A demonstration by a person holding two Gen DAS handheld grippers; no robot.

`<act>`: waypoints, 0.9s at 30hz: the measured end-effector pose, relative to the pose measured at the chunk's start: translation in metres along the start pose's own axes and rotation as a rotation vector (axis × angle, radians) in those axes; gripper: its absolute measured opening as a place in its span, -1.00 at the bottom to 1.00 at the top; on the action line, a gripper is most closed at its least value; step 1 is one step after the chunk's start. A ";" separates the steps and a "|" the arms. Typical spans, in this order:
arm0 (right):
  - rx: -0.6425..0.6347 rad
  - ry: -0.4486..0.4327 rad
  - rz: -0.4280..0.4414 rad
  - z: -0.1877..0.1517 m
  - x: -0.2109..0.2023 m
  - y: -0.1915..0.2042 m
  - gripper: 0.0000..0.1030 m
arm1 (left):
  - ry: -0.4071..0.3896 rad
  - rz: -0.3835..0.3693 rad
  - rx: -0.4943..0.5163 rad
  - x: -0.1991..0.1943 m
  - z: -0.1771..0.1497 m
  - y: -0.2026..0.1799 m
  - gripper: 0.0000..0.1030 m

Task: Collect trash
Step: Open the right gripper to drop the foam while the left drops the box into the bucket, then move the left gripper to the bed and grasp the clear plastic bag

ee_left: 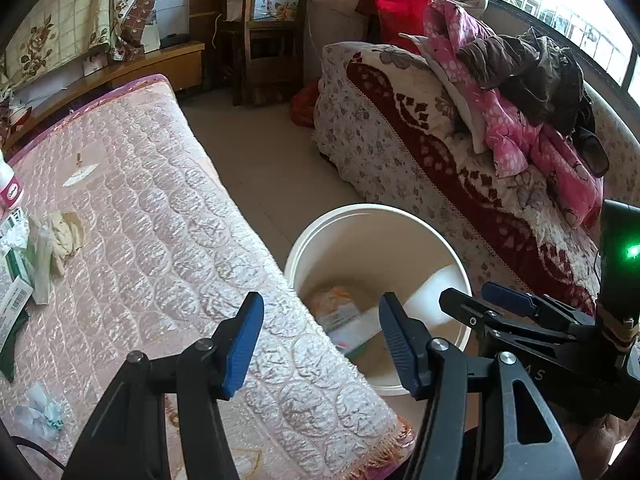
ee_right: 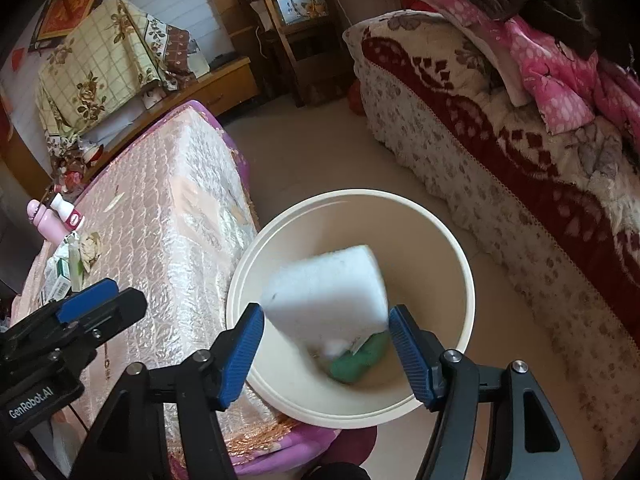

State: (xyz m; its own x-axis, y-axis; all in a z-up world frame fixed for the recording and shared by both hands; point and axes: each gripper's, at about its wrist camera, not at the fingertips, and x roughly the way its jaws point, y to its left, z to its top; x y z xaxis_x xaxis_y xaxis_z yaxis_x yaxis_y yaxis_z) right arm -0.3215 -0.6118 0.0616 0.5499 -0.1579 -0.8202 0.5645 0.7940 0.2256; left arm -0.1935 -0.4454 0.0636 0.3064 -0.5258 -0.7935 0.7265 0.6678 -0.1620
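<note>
Right gripper (ee_right: pixel 326 350) hangs spread wide above the round cream plastic bucket (ee_right: pixel 460 264), and a blurred white foam block (ee_right: pixel 326 292) sits between its blue pads, apparently dropping in among wrappers already there. Left gripper (ee_left: pixel 320 342) is spread too, holding nothing. Crumpled papers and cartons (ee_left: pixel 24 268) wait on the pink quilted mattress (ee_left: pixel 160 220), so plenty remains.
</note>
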 end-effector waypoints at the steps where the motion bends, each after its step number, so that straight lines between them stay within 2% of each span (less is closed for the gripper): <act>1: -0.001 0.000 0.002 0.000 0.000 0.001 0.34 | -0.001 0.002 -0.003 -0.001 0.000 0.001 0.18; 8: -0.018 0.001 0.029 0.000 -0.005 0.016 0.34 | -0.024 0.040 -0.017 -0.017 -0.006 0.016 0.18; 15: -0.059 0.007 0.070 -0.001 -0.010 0.048 0.34 | -0.048 0.087 -0.041 -0.039 -0.015 0.043 0.18; 22: -0.134 0.000 0.126 -0.003 -0.013 0.095 0.34 | -0.057 0.147 -0.074 -0.069 -0.031 0.085 0.18; 27: -0.200 0.011 0.181 -0.009 -0.010 0.135 0.34 | -0.043 0.187 -0.117 -0.091 -0.052 0.132 0.19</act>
State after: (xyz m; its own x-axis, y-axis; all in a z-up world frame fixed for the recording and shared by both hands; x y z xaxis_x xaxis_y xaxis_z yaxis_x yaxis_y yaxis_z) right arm -0.2565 -0.4971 0.0953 0.6233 0.0030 -0.7819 0.3243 0.9089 0.2621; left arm -0.1576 -0.2825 0.0845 0.4574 -0.4073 -0.7905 0.5789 0.8112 -0.0830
